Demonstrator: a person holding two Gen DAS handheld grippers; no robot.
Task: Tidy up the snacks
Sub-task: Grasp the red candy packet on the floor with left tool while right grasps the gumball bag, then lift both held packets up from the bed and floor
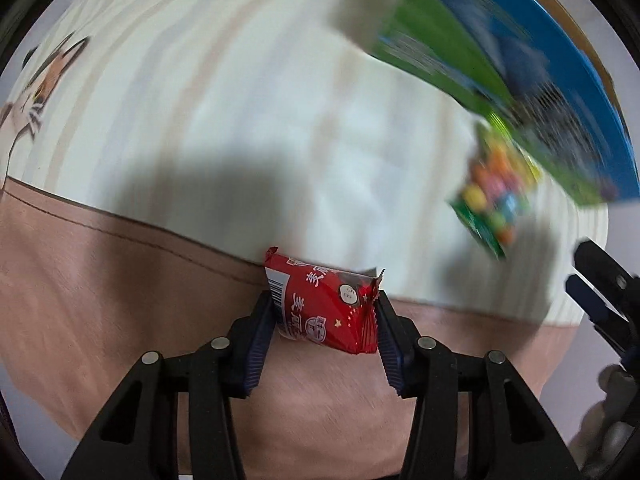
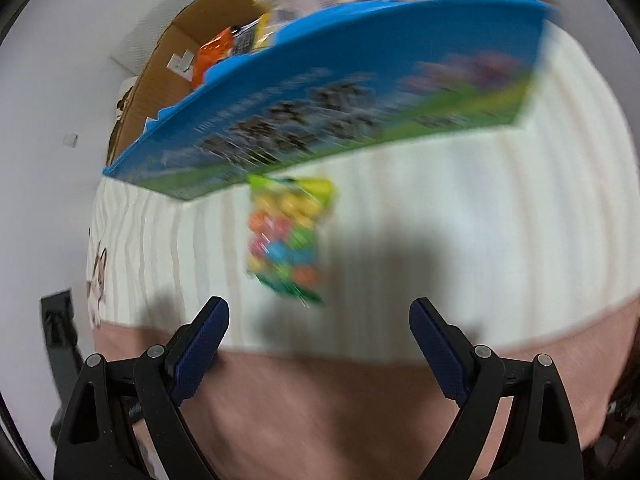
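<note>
Pinched between both pads of the left gripper (image 1: 323, 322), a red snack packet (image 1: 323, 304) is held above the pink border of the striped cream cloth (image 1: 224, 120). The right gripper (image 2: 319, 346) is spread wide with nothing between its fingers. A colourful candy bag (image 2: 286, 236) is seen on the cloth, just beside the blue-and-green box (image 2: 340, 108), where other snacks (image 2: 240, 46) are piled.
</note>
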